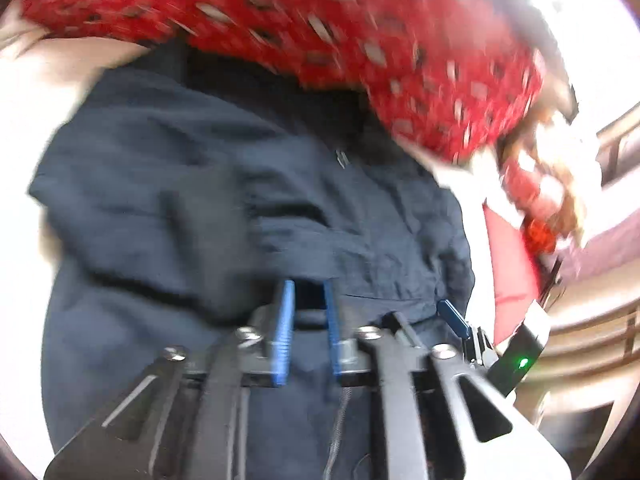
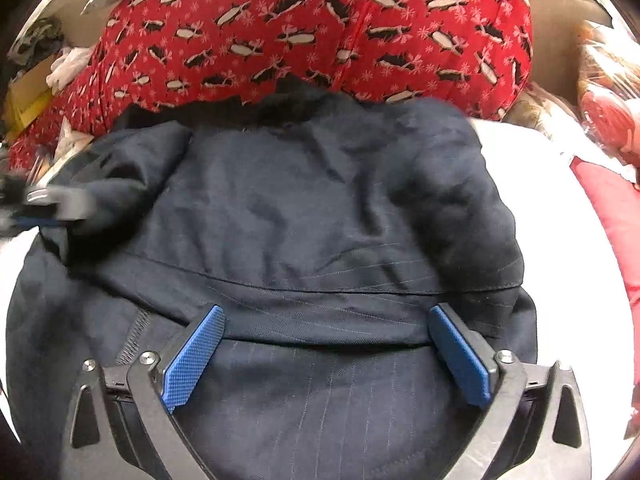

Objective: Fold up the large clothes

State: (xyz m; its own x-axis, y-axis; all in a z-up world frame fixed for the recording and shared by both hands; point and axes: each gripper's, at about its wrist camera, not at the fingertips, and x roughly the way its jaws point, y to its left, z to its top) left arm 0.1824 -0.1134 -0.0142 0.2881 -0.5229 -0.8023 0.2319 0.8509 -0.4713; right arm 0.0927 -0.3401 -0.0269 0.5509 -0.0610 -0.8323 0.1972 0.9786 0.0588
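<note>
A dark navy pinstriped garment (image 2: pixel 304 208) lies rumpled on a white surface (image 2: pixel 552 240), bunched into folds with a stitched seam running across its near part. Behind it a person in red fabric printed with penguins (image 2: pixel 320 28) stands close against the far edge, the red cloth overlapping the top of the navy one.

The right gripper (image 2: pixel 326 344) hovers low over the near part of the garment with its blue pads (image 2: pixel 192 360) spread wide, one to each side of a band of cloth; nothing is caught between them. The left gripper (image 1: pixel 308 300) has its blue fingers (image 1: pixel 285 320) drawn close together with a narrow gap, their tips at a fold of the navy cloth; the picture is blurred and I cannot tell whether cloth is actually pinched. In the right wrist view the left gripper (image 2: pixel 44 208) shows as a smear at the garment's left edge.

As for containers, a cardboard box (image 2: pixel 28 92) sits at the far left with crumpled items heaped in and around it, too small to make out. To the right lie a pinkish-red cloth (image 2: pixel 612 208) and clear-wrapped packages (image 2: pixel 608 96).
</note>
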